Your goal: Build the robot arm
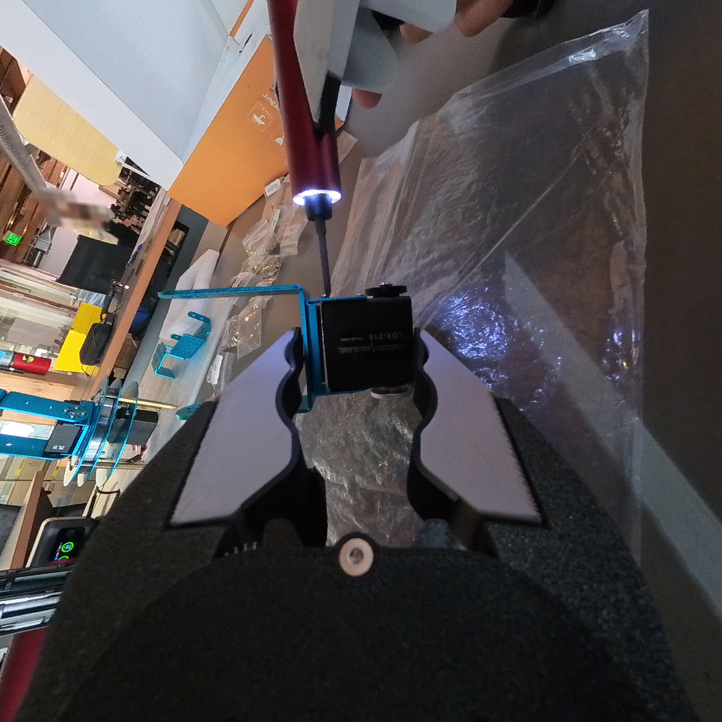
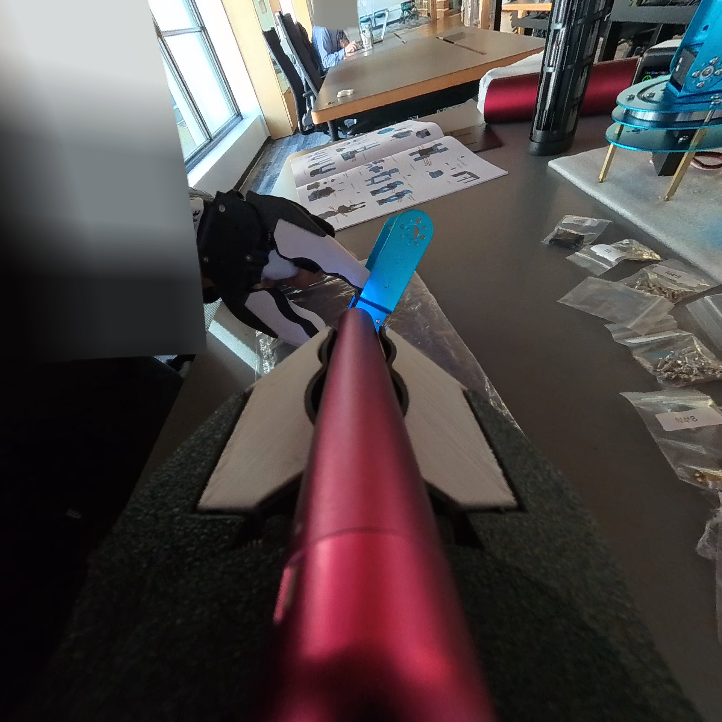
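My left gripper [image 1: 357,344] is shut on a black servo block [image 1: 367,344] that sits in a blue metal bracket [image 1: 308,351]. A long blue arm of the bracket [image 1: 230,292] sticks out to the left. My right gripper [image 2: 355,336] is shut on a red electric screwdriver [image 2: 359,449]. In the left wrist view the screwdriver [image 1: 308,129] comes down from above with its ring light on, and its dark bit [image 1: 324,261] touches the top of the bracket beside the servo. In the right wrist view the blue bracket [image 2: 394,261] shows past the screwdriver's tip, with the left gripper [image 2: 297,297] beside it.
A clear plastic bag [image 1: 508,234] lies under the work on the grey table [image 2: 527,351]. Several small bags of screws [image 2: 672,351] lie to the right. An open instruction booklet [image 2: 390,172] lies farther off. A partly built blue robot base [image 2: 672,109] stands at the back right. Some 8 cm of space lies between my two pairs of fingers.
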The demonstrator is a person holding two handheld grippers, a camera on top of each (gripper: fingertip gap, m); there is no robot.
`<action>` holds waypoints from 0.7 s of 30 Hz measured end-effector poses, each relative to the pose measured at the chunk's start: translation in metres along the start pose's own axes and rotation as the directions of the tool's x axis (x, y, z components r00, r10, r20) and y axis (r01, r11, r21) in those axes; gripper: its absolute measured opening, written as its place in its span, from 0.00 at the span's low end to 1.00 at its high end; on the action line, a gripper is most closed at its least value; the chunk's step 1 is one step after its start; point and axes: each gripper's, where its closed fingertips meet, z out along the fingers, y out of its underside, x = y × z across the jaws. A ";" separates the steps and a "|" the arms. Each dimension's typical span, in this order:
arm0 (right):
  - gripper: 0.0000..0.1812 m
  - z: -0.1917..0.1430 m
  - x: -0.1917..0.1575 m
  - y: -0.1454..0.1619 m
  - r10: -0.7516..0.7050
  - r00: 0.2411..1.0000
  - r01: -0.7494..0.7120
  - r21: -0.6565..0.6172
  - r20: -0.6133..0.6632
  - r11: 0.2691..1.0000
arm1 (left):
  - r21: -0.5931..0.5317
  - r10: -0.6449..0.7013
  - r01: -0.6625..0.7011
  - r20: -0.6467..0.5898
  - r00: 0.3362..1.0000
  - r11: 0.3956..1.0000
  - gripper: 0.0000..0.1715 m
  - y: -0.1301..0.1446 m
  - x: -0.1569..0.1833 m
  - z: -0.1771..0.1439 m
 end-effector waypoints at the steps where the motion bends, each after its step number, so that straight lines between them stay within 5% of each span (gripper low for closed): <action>1: 0.12 0.000 0.000 0.000 -0.001 1.000 0.001 0.001 0.001 1.000 | 0.000 -0.001 0.001 -0.001 1.000 1.000 0.32 0.000 0.000 0.000; 15: 0.12 -0.001 0.000 0.000 -0.006 1.000 0.006 -0.003 0.000 1.000 | 0.003 0.014 -0.014 0.004 1.000 1.000 0.32 0.000 0.001 -0.001; 21: 0.12 -0.003 -0.004 0.002 -0.117 0.993 0.117 -0.049 -0.014 0.992 | 0.006 0.062 -0.062 -0.012 0.998 0.998 0.32 -0.002 0.004 -0.001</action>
